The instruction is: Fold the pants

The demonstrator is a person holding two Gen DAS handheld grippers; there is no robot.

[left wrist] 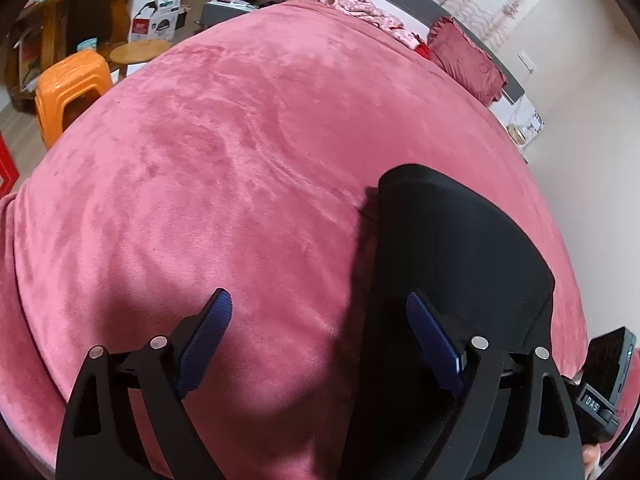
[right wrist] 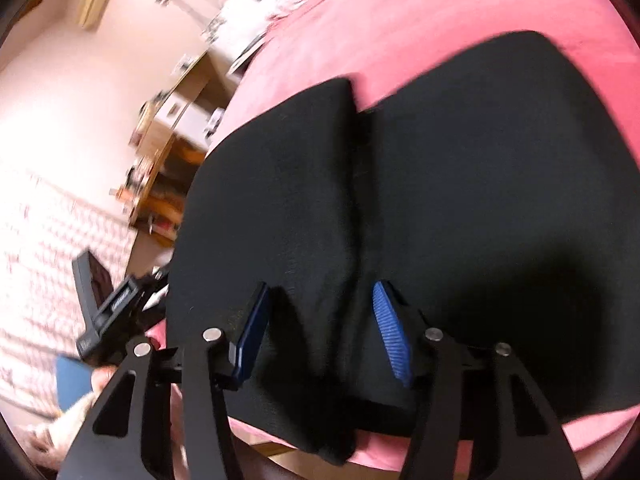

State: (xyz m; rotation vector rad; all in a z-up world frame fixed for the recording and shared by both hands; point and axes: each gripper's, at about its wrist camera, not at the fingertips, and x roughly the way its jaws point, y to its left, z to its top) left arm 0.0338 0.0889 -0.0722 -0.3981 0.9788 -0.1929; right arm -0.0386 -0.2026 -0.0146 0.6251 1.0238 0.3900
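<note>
On the pink plush bed cover (left wrist: 240,160), the black soft-fabric pants (right wrist: 460,184) lie flat near the bed's near edge; in my right wrist view two dark panels sit side by side with a shallow seam-like fold between them, and the lower hem hangs slightly over the bed edge. My left wrist view shows only one rounded end of the same pants (left wrist: 460,248), at lower right. Legible writing: the letters "DAS" on the small black device (left wrist: 600,384) at the right margin of the left view; the printing on the white cardboard box (left wrist: 158,20) beyond the bed is too small to read. My left tongs (left wrist: 318,316) stand apart, blue ribbed pads (left wrist: 208,332) empty, one finger over the cover, the other over the pants. My right tongs (right wrist: 318,312) are likewise spread wide above the pants, gripping nothing. An orange plastic stool (left wrist: 68,88) and a round wooden stool (left wrist: 138,50) stand beside the bed.
</note>
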